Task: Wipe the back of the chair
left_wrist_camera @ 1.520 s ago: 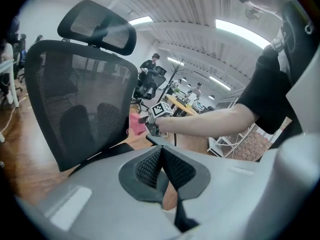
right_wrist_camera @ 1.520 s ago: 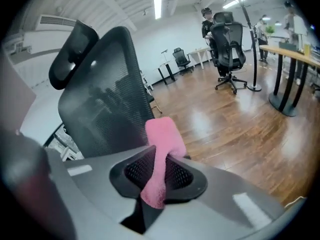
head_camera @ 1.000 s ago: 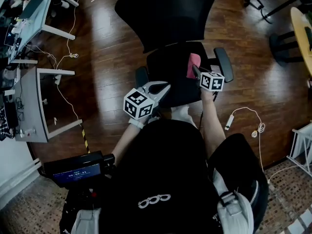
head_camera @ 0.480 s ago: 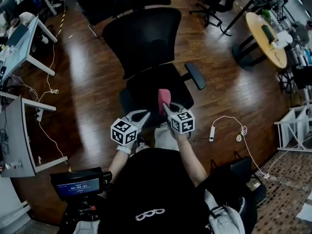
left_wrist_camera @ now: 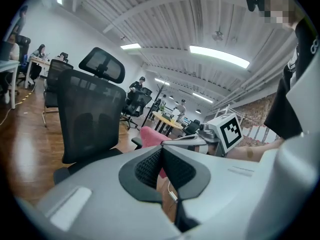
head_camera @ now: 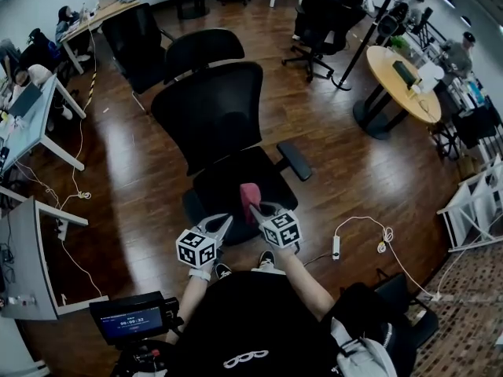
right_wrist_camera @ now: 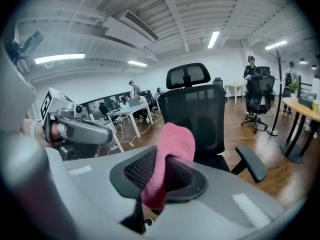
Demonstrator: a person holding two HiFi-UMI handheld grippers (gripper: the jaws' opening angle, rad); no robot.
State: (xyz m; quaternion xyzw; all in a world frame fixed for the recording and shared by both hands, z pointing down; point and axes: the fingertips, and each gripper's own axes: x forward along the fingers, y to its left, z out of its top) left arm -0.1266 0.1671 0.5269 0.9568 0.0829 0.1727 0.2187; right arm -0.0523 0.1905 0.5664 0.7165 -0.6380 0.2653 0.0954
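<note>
A black mesh office chair (head_camera: 212, 116) with a headrest stands in front of me, its seat (head_camera: 228, 183) facing me; its mesh back (right_wrist_camera: 192, 121) fills the middle of the right gripper view. My right gripper (head_camera: 256, 207) is shut on a pink cloth (head_camera: 250, 195), held over the seat's front edge; the cloth (right_wrist_camera: 167, 159) sticks up from between the jaws. Beside it on the left, my left gripper (head_camera: 222, 221) is shut with nothing in it. In the left gripper view the chair (left_wrist_camera: 87, 114) is at the left and the cloth (left_wrist_camera: 152, 135) at centre.
Other black chairs (head_camera: 137, 42) stand behind the target chair. White desks (head_camera: 31, 124) line the left side and a round wooden table (head_camera: 401, 81) is at the right. A white power strip and cable (head_camera: 338, 246) lie on the wooden floor to the right.
The view has pulled back and risen: the whole chair and more of the room now show. Both grippers sit lower in the frame, closer to my body, cloth still held.
</note>
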